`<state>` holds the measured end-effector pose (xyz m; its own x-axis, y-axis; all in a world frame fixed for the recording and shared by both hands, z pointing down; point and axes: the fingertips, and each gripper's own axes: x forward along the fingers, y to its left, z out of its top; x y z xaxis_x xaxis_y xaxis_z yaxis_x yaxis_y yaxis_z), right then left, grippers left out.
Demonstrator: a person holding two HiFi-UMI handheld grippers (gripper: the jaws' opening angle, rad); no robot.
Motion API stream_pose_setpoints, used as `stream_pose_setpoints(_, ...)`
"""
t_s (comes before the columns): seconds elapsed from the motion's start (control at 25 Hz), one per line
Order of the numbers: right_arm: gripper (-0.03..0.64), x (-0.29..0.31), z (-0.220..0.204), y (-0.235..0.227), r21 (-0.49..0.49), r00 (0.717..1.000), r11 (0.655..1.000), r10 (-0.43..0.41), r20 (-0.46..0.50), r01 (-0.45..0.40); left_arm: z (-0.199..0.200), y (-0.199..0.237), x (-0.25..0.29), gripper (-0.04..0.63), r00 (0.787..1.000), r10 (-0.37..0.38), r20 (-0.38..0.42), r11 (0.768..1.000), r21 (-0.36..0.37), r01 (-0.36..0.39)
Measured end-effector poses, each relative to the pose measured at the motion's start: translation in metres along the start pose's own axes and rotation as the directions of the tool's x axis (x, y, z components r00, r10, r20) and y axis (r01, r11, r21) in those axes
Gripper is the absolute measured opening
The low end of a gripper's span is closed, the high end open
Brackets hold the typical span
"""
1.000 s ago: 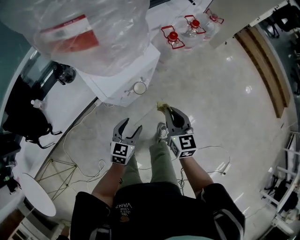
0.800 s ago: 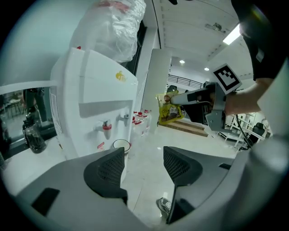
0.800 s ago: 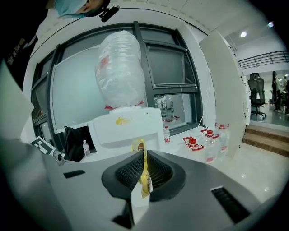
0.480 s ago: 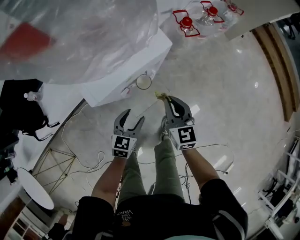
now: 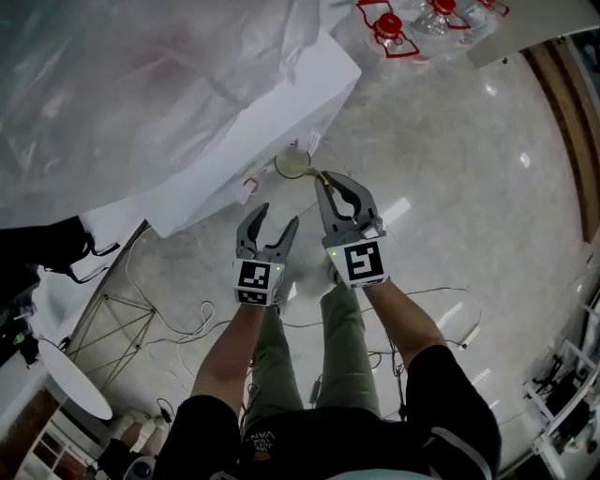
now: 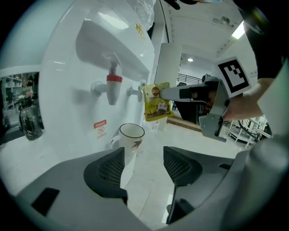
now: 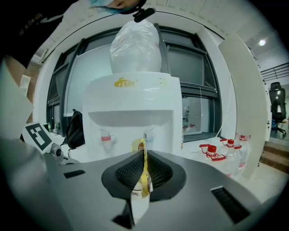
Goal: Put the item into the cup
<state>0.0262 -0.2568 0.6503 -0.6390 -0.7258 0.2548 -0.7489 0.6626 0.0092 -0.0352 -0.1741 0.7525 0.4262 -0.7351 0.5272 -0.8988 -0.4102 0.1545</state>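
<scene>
A white cup [image 6: 128, 137] with a dark rim and a leaf print stands on the water dispenser's [image 6: 90, 67] drip ledge, below the taps; the head view shows its rim from above [image 5: 292, 165]. My right gripper [image 5: 324, 181] is shut on a small yellow sachet [image 6: 156, 102], which hangs just above and to the right of the cup. In the right gripper view the sachet [image 7: 143, 176] is pinched edge-on between the pads. My left gripper [image 5: 276, 225] is open and empty, held back from the cup with its jaws [image 6: 143, 169] pointing at it.
A large plastic-wrapped bottle [image 5: 141, 84] tops the white dispenser [image 7: 135, 113]. Water bottles with red caps [image 5: 389, 23] lie on the floor to the right. Cables [image 5: 178, 323] trail over the pale floor, and a black bag [image 5: 47, 253] sits at left.
I have stepped closer to the dispenser. The right gripper has carried the sachet forward until it hangs at the cup's rim. The left gripper moved forward too, still open.
</scene>
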Motion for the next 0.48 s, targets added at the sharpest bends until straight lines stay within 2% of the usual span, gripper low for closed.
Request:
stream_pose_setpoints(0.2,0.051,0.019,-0.011,0.005,-0.082,0.999,0.996,0.045,-0.006,-0.045,0.000,0.003,0.034,0.270,1.000,-0.005,0.015,1.000,0.020,0.005)
stream_pose_setpoints(0.48,0.051,0.037,-0.028,0.006,-0.100,0.997,0.992,0.083,-0.005,-0.083,0.000,0.009,0.067,0.270,1.000,0.003,0.021,0.998,0.059,-0.004)
